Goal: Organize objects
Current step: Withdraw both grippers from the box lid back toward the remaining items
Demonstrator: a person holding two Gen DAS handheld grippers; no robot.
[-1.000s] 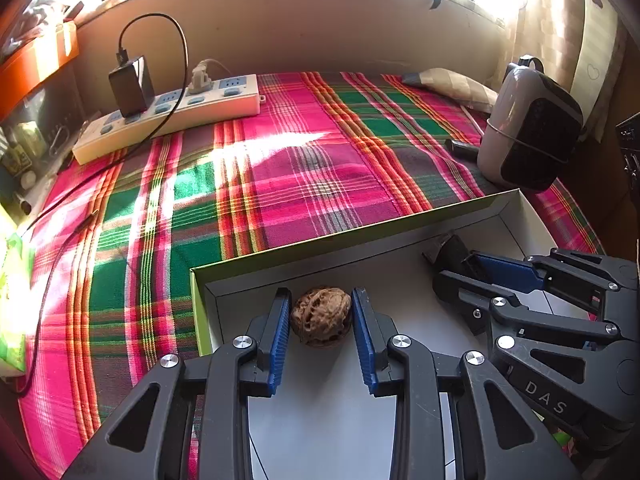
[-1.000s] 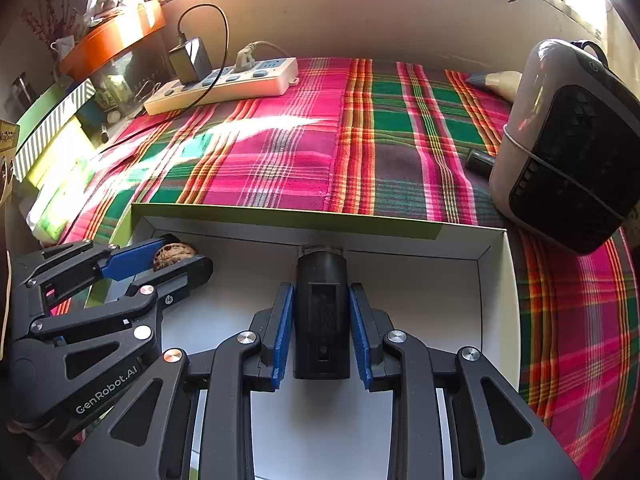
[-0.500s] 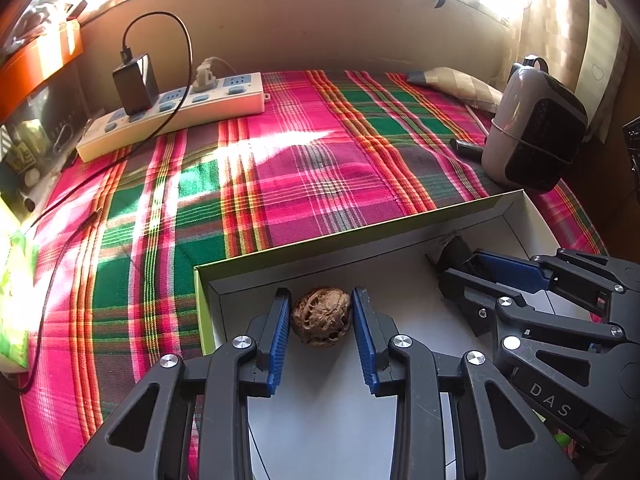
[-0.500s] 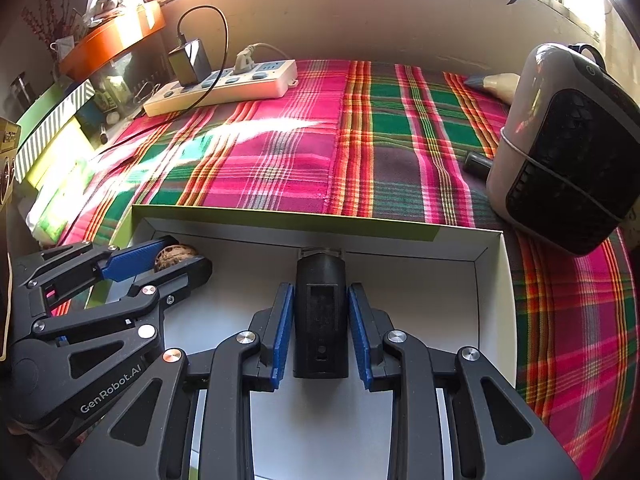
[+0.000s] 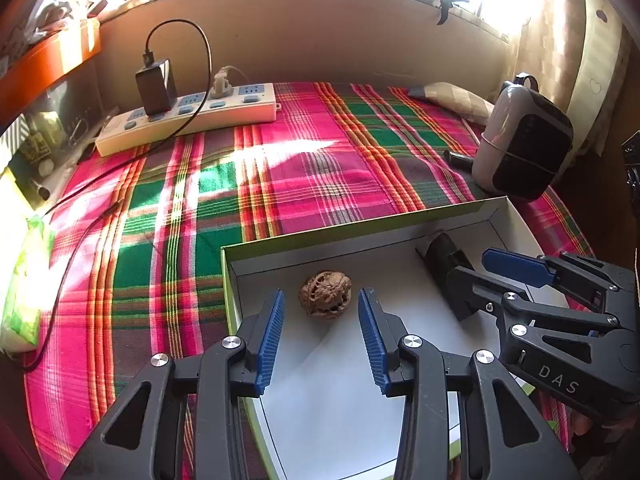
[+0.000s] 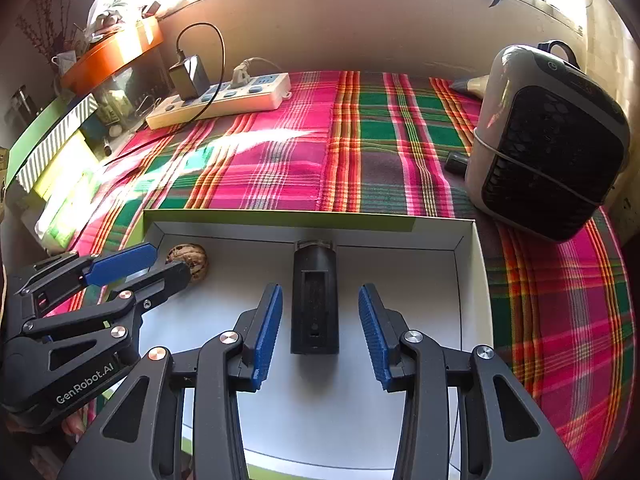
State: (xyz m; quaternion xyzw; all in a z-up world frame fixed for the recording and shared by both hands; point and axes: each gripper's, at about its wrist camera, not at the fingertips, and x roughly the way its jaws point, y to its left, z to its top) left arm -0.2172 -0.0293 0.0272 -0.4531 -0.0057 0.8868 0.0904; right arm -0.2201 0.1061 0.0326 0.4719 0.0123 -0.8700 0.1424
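Plaid cloth (image 5: 320, 184) filling mid-frame, white box (image 5: 516, 220) with green rim lower centre, left gripper (image 5: 322, 312) marked "GenRobot.AI" opening, walnut (image 5: 325, 294) released between pads, right gripper (image 6: 320, 316) marked "DAS" opening around black cylinder (image 6: 314, 300), untouched, clear floor beside both.

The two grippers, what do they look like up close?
Both are black plastic linkage frames with silver screw heads at the joints and ribbed blue pads on the fingers. The left gripper has "GenRobot.AI" printed in white on its side; the right gripper has "DAS" on its side. No cables or sleeves show.
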